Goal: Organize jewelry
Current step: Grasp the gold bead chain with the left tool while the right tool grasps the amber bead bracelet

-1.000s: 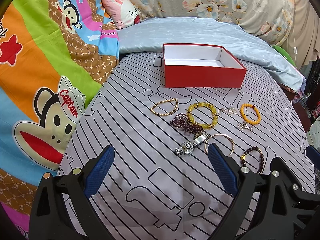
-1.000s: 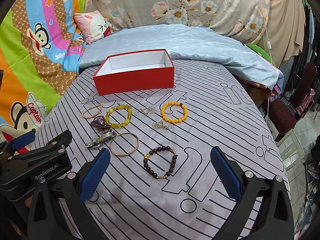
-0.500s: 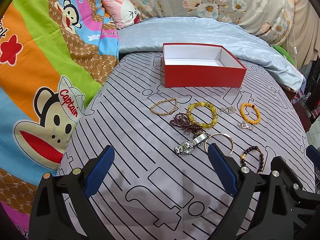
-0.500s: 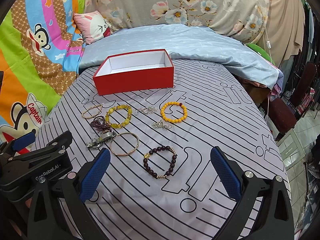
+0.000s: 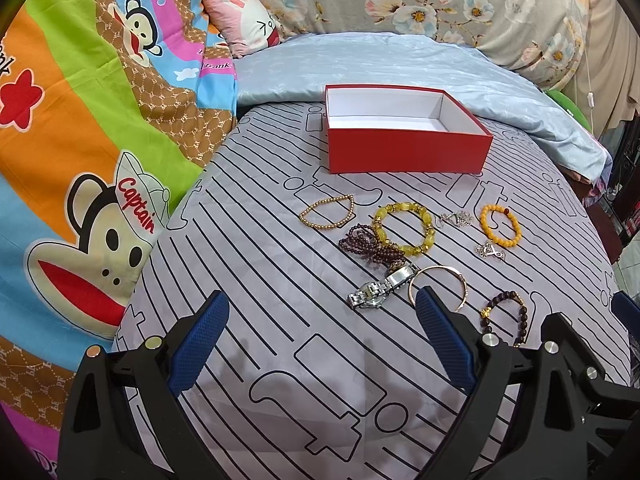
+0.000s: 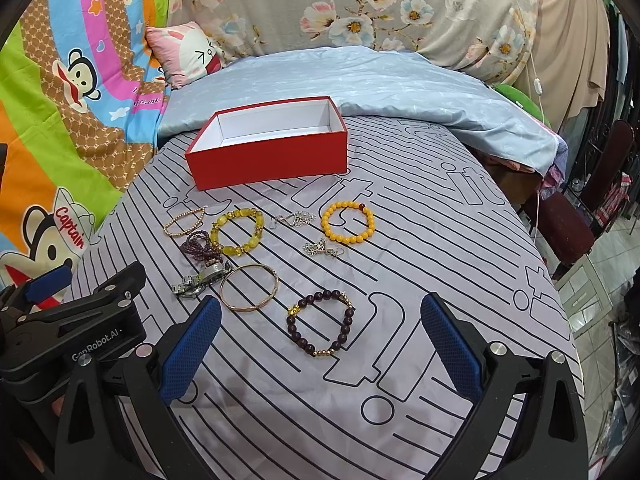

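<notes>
Currently both tools, left (image 5: pixel 320 344) and right (image 6: pixel 320 348), are held spread apart, empty, above the striped bed sheet (image 6: pixel 420 240). Jewelry is laid out ahead: dark bead bracelet (image 6: pixel 320 328), gold bangle (image 6: pixel 249 287), watch (image 5: pixel 380 286). Beyond stands a red box (image 6: pixel 272 148), unobstructed; a pink pillow (image 6: pixel 188 52) lies farther back.

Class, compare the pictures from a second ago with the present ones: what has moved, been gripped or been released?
Nothing has visibly changed. Both grippers, left and right, stay open above the bedsheet, holding nothing. The jewelry, including the dark bead bracelet and bangle, lies where it was, and the red box is still empty.
</notes>
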`<state>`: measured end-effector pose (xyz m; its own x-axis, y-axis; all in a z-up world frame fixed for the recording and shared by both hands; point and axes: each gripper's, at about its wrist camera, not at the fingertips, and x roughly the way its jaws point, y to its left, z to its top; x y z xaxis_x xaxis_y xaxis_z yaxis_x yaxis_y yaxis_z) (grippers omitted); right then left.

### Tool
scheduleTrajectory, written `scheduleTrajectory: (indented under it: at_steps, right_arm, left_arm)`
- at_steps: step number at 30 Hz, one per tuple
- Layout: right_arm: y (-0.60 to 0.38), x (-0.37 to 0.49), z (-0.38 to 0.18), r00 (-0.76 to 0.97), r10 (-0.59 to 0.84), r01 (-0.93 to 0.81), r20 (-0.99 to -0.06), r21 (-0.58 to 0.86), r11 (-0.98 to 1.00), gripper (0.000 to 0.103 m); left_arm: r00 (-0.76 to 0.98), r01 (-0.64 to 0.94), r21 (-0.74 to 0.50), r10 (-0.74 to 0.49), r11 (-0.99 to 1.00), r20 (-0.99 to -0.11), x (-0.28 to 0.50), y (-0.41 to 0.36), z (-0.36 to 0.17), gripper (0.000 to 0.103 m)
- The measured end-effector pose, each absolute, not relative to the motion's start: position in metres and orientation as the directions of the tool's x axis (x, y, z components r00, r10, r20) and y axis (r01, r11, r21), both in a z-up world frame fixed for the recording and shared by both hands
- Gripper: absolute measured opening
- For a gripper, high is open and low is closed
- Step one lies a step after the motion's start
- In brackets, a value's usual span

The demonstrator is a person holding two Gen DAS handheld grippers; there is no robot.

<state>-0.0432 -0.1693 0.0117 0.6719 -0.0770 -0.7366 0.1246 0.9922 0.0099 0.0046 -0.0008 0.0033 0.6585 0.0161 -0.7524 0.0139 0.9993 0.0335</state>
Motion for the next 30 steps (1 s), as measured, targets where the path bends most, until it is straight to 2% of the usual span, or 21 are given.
scheduleTrajectory:
  at_steps: [18,27,30]
  right_arm:
    - [-0.186,-0.024,-0.002,0.645,-0.061,0.136,-0.762,0.035,0.990,0.098]
    - [-0.218,0.001,-0.010,0.629,-0.087,0.202,-0.772,0.054,0.978,0.098]
    - [-0.227,0.009,-0.012,0.623,-0.094,0.217,-0.777,0.056,0.975,0.093]
  left_arm:
    - [0.623,0.029,0.007,-0.012,1.000,-0.782,0.025,-0.006,-0.011,0.092]
    - [0.622,-0.046,-0.012,0.019,0.999,-0.783,0.063,0.015,-0.017,0.092]
    - [0.606,-0.083,-0.028,0.028,0.996,-0.795,0.080,0.027,-0.024,0.092]
